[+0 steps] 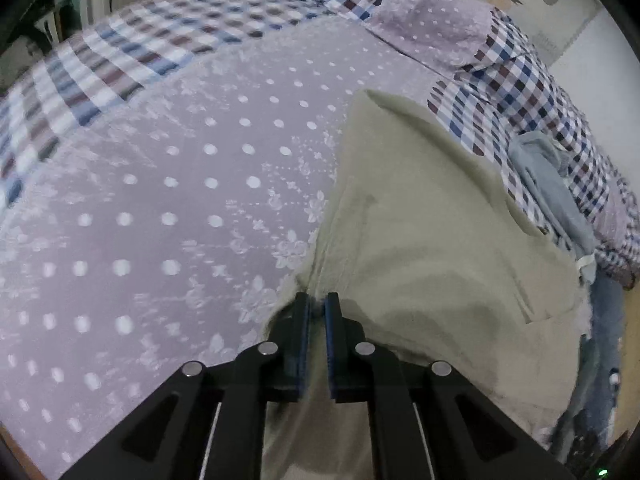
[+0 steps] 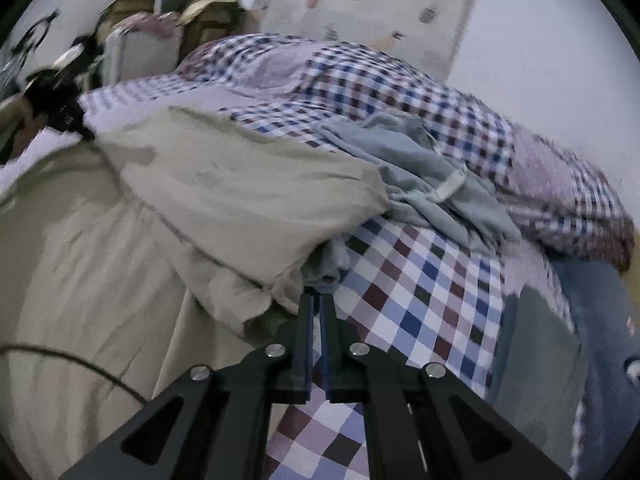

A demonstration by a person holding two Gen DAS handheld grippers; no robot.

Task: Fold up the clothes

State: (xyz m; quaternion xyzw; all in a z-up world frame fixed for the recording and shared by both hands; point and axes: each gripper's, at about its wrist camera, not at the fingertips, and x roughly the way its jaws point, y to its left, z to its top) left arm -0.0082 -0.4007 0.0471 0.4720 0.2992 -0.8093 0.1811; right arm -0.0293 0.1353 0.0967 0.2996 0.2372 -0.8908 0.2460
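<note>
Pinching a beige garment (image 1: 420, 220) edge between nearly closed fingers, the left gripper (image 1: 317, 308) seems mid-fold while the right gripper (image 2: 317, 308), fingers nearly together at another edge, may grip it too, though I cannot tell; next, both should carry cloth evenly.

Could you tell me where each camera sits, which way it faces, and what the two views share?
Left wrist: on the left tool, looking along its fingers across the polka-dot bedspread; the tool pinches the beige garment.
Right wrist: on the right tool, facing the checked quilt and grey garment; fingers nearly closed at the beige garment's edge; grip unclear.
Shared: beige garment, grey garment, checked quilt.
</note>
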